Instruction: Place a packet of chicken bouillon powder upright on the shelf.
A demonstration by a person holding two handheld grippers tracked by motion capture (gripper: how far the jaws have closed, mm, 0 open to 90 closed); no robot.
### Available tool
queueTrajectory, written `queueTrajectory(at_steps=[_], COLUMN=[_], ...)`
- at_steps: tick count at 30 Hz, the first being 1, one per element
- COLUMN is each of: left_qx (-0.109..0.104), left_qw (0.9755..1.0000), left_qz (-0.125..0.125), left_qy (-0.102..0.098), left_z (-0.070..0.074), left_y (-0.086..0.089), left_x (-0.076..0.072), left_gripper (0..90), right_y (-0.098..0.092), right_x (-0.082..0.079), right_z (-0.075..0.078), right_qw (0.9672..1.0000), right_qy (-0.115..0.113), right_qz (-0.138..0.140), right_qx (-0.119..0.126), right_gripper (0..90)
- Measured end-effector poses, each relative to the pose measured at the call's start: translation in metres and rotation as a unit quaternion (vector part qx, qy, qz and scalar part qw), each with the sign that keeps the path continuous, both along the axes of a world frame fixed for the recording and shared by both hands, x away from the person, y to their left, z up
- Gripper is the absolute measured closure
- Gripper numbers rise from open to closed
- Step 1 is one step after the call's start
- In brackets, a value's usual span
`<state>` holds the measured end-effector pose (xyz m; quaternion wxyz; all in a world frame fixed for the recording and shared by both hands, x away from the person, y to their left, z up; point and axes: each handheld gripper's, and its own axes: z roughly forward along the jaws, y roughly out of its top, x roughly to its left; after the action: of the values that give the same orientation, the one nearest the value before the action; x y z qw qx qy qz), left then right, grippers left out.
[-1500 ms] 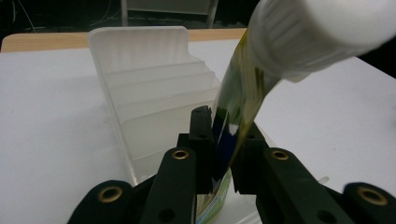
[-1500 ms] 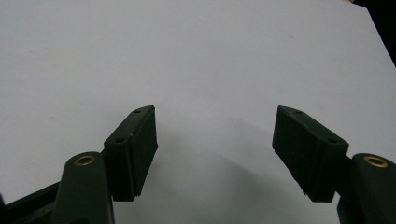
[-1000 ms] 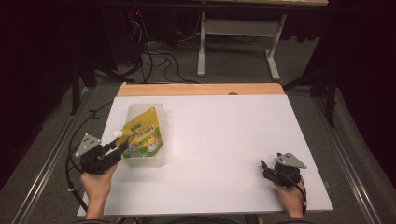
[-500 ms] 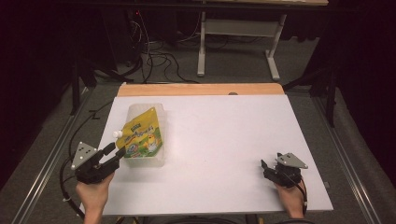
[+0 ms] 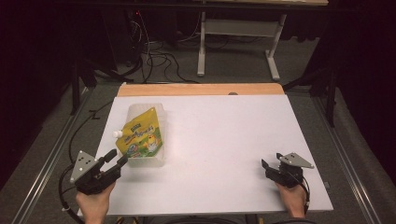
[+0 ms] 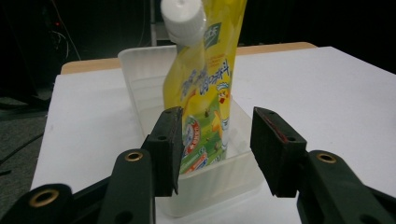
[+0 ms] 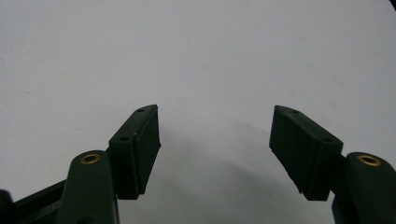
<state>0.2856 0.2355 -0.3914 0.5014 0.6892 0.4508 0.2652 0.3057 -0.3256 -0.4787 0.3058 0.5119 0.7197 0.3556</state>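
I am holding my left gripper just short of the tub, jaws apart after just opening with nothing between them, where the pouch, likely soft, light and slippery, is lying, best pinched below its cap, while my right gripper is resting well apart, jaws wide.

The high view looks down on the white table; both gripper views skim that tabletop closely.
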Motion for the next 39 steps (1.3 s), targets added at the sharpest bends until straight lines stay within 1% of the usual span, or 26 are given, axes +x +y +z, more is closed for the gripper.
queueTrajectory(at_steps=[3,5,8,13,16,18,21,22,26,33,35,39], left_qx=[0.002,0.001,0.007,0.01,0.016,0.01,0.015,0.015,0.015,0.012,0.011,0.011], left_qw=[1.0,0.9999,0.9997,0.9993,0.9992,0.9991,0.9989,0.9987,0.9979,0.9963,0.9955,0.9935], left_qz=[-0.008,-0.014,-0.021,-0.034,-0.035,-0.041,-0.045,-0.049,-0.063,-0.085,-0.095,-0.113], left_qy=[0.0,-0.003,-0.008,-0.006,-0.008,-0.005,-0.007,-0.006,-0.006,0.003,0.002,0.007], left_z=[0.001,0.002,0.002,0.001,0.001,0.001,0.001,0.001,0.001,-0.004,-0.005,-0.008], left_y=[-0.004,-0.007,-0.014,-0.022,-0.025,-0.026,-0.031,-0.032,-0.039,-0.053,-0.059,-0.071], left_x=[-0.001,-0.001,-0.004,-0.005,-0.006,-0.008,-0.01,-0.011,-0.012,-0.01,-0.009,-0.004], left_gripper=[54.0,53.8,53.7,53.3,52.8,52.3,52.2,52.2,52.0,51.1,51.0,50.7], right_y=[0.0,0.0,0.001,0.001,0.001,0.001,0.001,0.001,0.002,0.002,0.001,0.002], right_x=[0.0,0.0,0.0,0.0,0.0,0.0,0.0,0.001,0.0,0.0,0.0,0.0], right_z=[0.0,0.0,0.0,0.0,0.0,0.0,0.0,0.0,0.0,0.0,0.0,0.0], right_qw=[1.0,1.0,1.0,1.0,1.0,1.0,1.0,0.9999,1.0,1.0,0.9999,1.0], right_qy=[0.0,0.002,0.003,0.002,0.0,-0.001,0.003,0.001,0.002,0.001,0.0,-0.001], right_qz=[0.002,0.005,0.009,0.008,0.008,0.006,0.006,0.007,0.005,0.006,0.008,0.006], right_qx=[0.0,0.001,0.0,0.0,-0.002,-0.002,-0.004,-0.008,-0.008,-0.006,-0.007,-0.003], right_gripper=[34.0,34.5,34.6,34.4,34.3,34.2,34.9,35.1,35.0,35.1,35.2,35.1])
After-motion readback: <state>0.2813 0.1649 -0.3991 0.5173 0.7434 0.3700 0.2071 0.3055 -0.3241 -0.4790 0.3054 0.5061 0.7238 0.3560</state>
